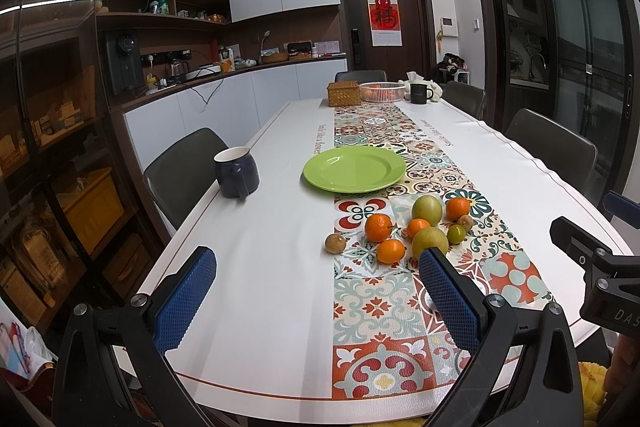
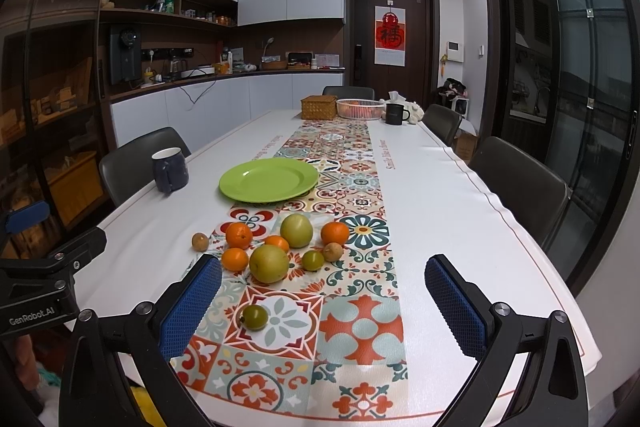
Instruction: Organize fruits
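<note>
- At the left of the right wrist view, a dark blue mug stands on the white table, left of the empty green plate. A wide sweep towards the plate could clip it.
- Lower left of centre, the left gripper has its jaws spread wide, holding nothing, hovering over the near table edge.
- Centre of the frame: the loose fruits sit on the patterned runner, just below the plate. A small brown fruit lies leftmost, then oranges, then two large yellow-green fruits.
- They lie close together, some seemingly touching, so closing on one may nudge its neighbours. Being round, they could roll towards the table edge.
- A small dark green fruit sits alone nearer the bottom, apart from the cluster and easy to overlook.
- Lower centre-right, the right gripper is also wide apart and empty; too hard a squeeze might bruise soft fruit.
- Nothing is on the plate yet, so sorting appears not to have begun.
</note>
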Tool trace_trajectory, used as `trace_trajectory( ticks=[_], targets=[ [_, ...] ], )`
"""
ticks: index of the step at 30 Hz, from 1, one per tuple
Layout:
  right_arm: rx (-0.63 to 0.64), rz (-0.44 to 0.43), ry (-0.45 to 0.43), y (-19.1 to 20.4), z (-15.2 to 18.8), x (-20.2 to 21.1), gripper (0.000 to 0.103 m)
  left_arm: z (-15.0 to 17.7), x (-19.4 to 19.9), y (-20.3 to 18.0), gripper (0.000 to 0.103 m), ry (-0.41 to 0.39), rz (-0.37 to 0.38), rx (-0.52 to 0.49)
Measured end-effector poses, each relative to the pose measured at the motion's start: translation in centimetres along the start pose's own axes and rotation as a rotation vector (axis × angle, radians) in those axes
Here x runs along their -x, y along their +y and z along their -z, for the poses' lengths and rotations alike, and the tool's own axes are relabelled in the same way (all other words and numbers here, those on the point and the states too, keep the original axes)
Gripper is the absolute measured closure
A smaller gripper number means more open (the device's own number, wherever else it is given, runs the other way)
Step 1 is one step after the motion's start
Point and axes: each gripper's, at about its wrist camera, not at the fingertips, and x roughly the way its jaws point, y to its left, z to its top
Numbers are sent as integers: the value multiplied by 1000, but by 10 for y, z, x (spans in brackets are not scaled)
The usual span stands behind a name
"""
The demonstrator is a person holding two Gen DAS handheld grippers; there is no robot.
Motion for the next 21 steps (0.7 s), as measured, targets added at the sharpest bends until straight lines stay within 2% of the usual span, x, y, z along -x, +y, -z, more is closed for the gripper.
trace_trajectory(
  ticks=[21],
  targets=[
    [4,-3,4,0,-5,1,1,-2,0,2,0,0,-2,1]
  ],
)
